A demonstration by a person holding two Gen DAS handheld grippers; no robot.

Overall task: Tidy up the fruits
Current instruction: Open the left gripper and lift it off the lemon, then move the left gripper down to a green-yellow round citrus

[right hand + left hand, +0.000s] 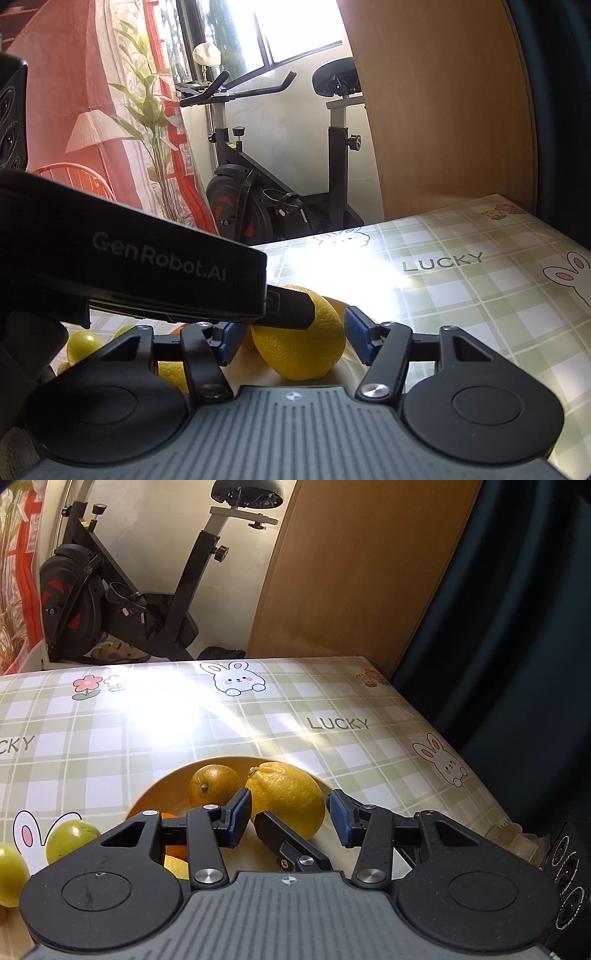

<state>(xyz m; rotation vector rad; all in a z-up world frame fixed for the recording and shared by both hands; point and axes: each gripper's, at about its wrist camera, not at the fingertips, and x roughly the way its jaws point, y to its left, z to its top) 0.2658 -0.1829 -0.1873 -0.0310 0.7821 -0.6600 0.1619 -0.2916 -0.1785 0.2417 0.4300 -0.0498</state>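
Landmark: orange plate (147, 797) on the checked tablecloth (369, 760).

On the plate: one large lemon (284, 797), one orange (212, 784) just left of it, and parts of two more fruits half hidden under the left gripper (290, 814).

Off the plate, to its left: two green fruits (70, 840).

Left gripper: jaws apart, lemon between, pads not touching.

Right gripper (288, 338): jaws apart astride the same lemon (303, 347); contact cannot be told.
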